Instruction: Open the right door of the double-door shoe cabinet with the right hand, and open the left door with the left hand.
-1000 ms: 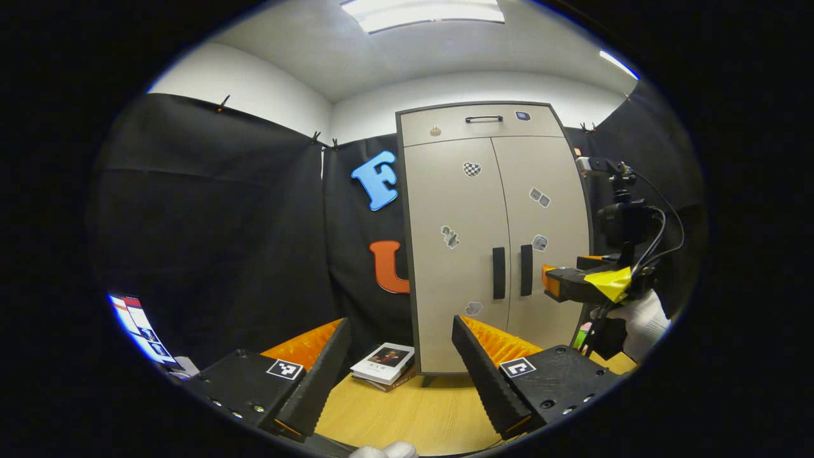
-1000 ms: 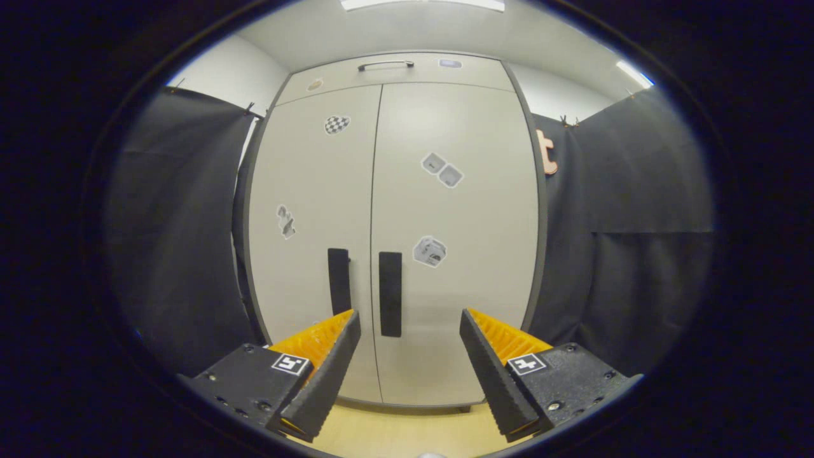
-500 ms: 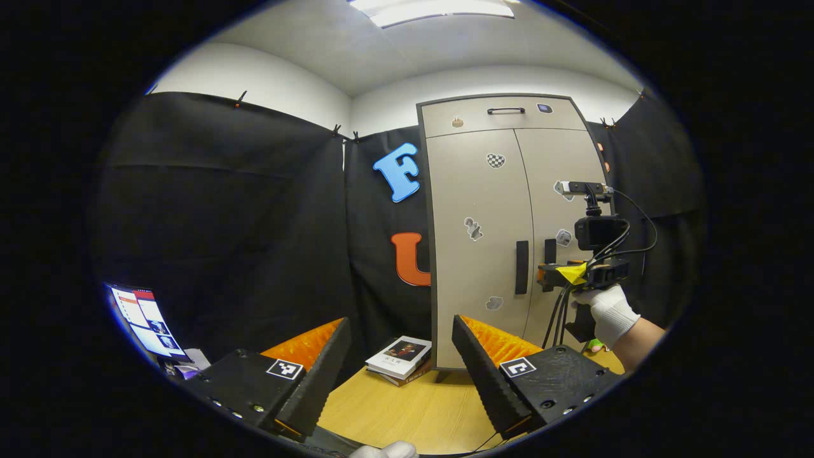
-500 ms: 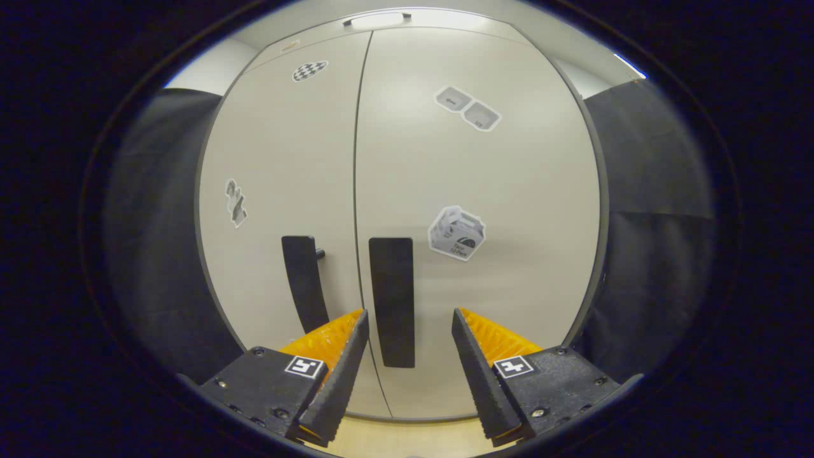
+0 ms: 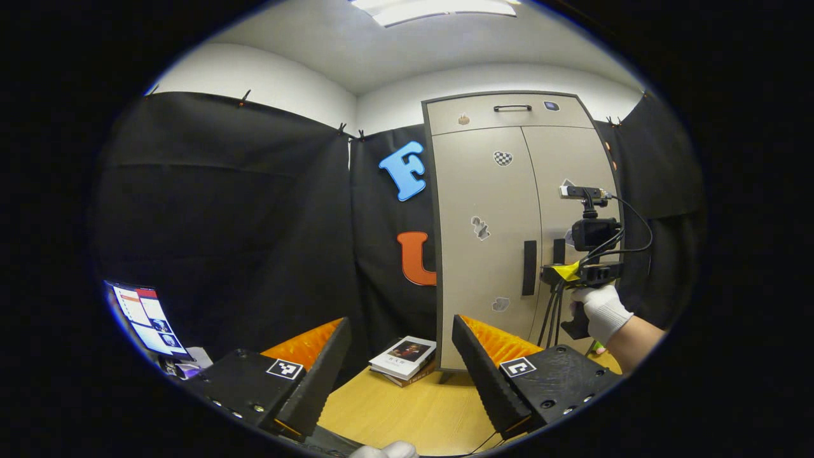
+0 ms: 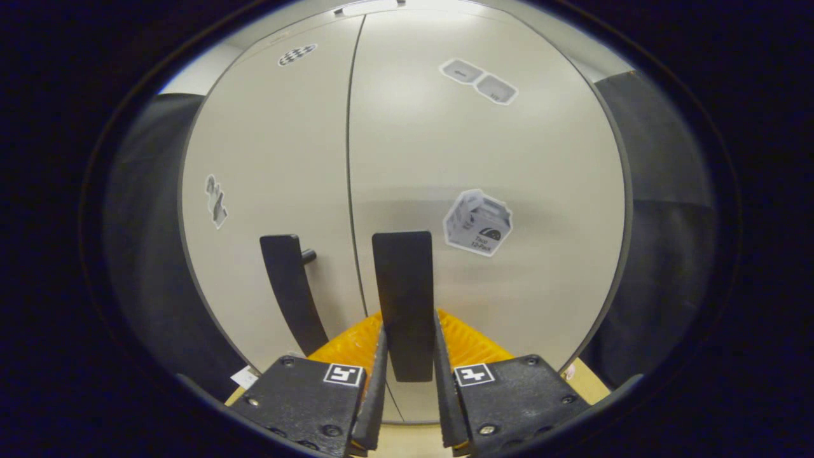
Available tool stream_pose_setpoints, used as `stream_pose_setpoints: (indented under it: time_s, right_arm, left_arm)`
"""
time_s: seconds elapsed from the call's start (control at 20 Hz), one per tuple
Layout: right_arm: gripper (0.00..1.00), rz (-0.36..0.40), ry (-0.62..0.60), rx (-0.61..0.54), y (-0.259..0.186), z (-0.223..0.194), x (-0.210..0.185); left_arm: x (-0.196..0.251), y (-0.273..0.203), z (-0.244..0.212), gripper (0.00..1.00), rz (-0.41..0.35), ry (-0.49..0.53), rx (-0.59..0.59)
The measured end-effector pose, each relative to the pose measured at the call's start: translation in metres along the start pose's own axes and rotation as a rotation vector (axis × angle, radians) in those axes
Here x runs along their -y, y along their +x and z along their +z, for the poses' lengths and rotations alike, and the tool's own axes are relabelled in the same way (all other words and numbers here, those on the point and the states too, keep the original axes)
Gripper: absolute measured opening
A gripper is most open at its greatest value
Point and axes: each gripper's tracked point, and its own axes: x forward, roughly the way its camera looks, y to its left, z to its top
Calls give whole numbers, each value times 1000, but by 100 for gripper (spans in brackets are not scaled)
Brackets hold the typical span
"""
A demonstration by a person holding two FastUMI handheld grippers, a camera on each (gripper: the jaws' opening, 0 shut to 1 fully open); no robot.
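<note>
The beige shoe cabinet [image 5: 489, 191] stands at the back of the table with both doors closed. In the right gripper view, my right gripper [image 6: 409, 326] is shut on the right door's dark vertical handle [image 6: 402, 286], one finger against each side. The left door's handle [image 6: 289, 286] hangs free just to its left. In the left gripper view, a gloved hand [image 5: 603, 310] holds the right gripper [image 5: 569, 273] at the right door, hiding most of that handle. The left door's handle [image 5: 529, 267] is in plain sight. My left gripper [image 5: 400, 321] is open, well back from the cabinet.
A small stack of books [image 5: 404, 359] lies on the wooden table [image 5: 407, 413] by the cabinet's left foot. A lit screen [image 5: 143, 318] leans at the far left. A drawer with a dark handle [image 5: 512, 108] tops the cabinet. Black cloth walls the booth.
My right gripper has moved in to the right door's handle and shut on it. The left gripper has hardly moved and remains open. Both doors are still closed.
</note>
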Motion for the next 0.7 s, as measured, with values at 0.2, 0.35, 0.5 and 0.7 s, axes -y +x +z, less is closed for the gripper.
stream_pose_setpoints:
  time_s: [0.2,0.35,0.5,0.7]
  right_arm:
    - [35,-10,-22,-9,-2,-1,0]
    - [30,9,-22,-14,-6,-2,0]
    - [28,30,-35,-11,-19,-4,3]
    - [26,53,-44,-6,-46,-8,11]
  left_arm:
    - [-1,-1,-2,96,5,-8,-5]
    - [-2,-1,-3,96,5,-11,-6]
    - [-1,-1,-4,96,-2,-15,-4]
    - [0,-2,-4,96,-19,-19,1]
